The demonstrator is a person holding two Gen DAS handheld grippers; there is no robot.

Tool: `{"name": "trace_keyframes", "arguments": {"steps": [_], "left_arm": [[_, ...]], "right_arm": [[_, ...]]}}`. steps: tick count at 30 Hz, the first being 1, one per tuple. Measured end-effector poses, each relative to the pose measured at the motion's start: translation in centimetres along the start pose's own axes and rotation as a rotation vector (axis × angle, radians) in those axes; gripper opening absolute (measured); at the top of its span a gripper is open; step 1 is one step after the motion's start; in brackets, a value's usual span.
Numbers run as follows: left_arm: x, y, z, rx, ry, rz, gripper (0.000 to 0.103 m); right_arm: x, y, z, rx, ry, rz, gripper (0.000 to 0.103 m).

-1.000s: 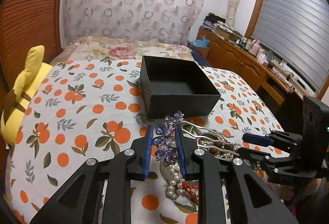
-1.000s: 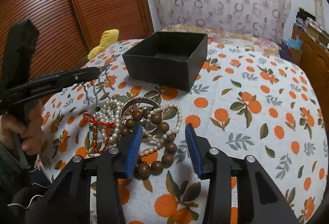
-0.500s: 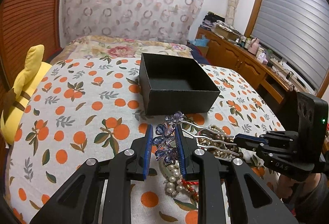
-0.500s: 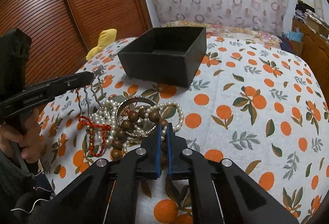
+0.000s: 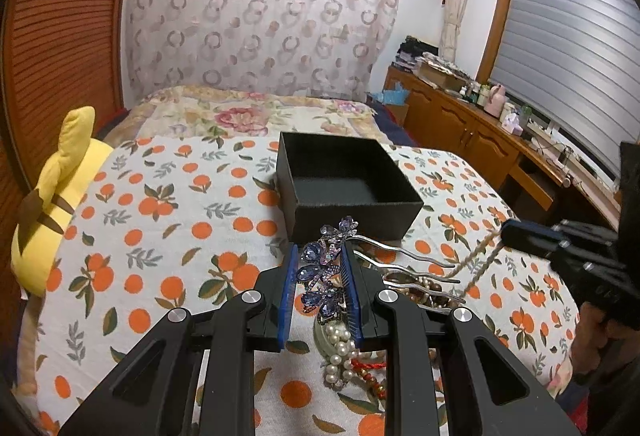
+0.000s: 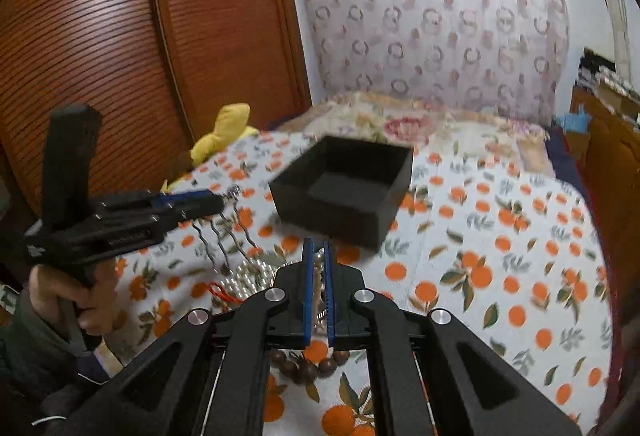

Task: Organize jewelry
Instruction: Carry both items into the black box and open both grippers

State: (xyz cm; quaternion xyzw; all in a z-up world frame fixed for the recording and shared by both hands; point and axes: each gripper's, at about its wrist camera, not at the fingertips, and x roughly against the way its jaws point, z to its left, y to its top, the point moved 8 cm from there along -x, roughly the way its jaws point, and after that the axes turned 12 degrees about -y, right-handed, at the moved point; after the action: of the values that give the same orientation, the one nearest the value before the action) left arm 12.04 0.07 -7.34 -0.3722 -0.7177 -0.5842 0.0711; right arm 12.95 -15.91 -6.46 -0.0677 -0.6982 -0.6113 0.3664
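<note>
Gripping hard, the left gripper (image 5: 322, 278) has its blue pads clenched on the purple jewelled head of the hair comb (image 5: 326, 268), whose silver prongs (image 5: 404, 256) stick out to the right, clear of the cloth. In the right wrist view the same prongs hang down off the cloth, above the pile. Over on the right, the right gripper (image 6: 318, 268) is squeezed tight on a strand of the pearl necklace (image 6: 319, 276); the left wrist view shows that strand (image 5: 476, 256) stretched taut from the pile up to the pinched blue tips (image 5: 520, 232). That view is motion-blurred, so whether a second strand is caught too is hard to say. The rest of the jewelry pile (image 5: 352, 352) lies near, on the orange-print cloth (image 5: 160, 236): pearls, a red cord, and brown wooden beads (image 6: 308, 366) just below the right gripper. Beyond the pile, near the middle of the cloth, sits the black box (image 5: 348, 188), open-topped, with nothing visible inside. A yellow plush toy (image 5: 52, 196) slumps at the far left edge. A hand (image 6: 84, 300) grips the left tool's handle.
</note>
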Motion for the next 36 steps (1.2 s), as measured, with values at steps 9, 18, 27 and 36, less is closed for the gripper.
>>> {"name": "trace_keyframes", "arguments": {"steps": [9, 18, 27, 36], "left_arm": [[0.9, 1.6, -0.6, -0.033, 0.015, -0.031, 0.020], [1.2, 3.7, -1.2, -0.071, 0.037, -0.055, 0.020], [0.7, 5.4, -0.8, -0.070, 0.050, -0.067, 0.020], [-0.8, 7.1, 0.1, -0.063, 0.069, -0.070, 0.020]], "right_arm": [[3.0, 4.3, -0.1, 0.027, -0.022, -0.091, 0.006], [4.5, 7.9, -0.1, 0.054, -0.040, -0.152, 0.006], [5.8, 11.5, -0.1, 0.074, -0.059, -0.212, 0.006], [5.4, 15.3, -1.0, 0.095, -0.104, -0.245, 0.006]]}}
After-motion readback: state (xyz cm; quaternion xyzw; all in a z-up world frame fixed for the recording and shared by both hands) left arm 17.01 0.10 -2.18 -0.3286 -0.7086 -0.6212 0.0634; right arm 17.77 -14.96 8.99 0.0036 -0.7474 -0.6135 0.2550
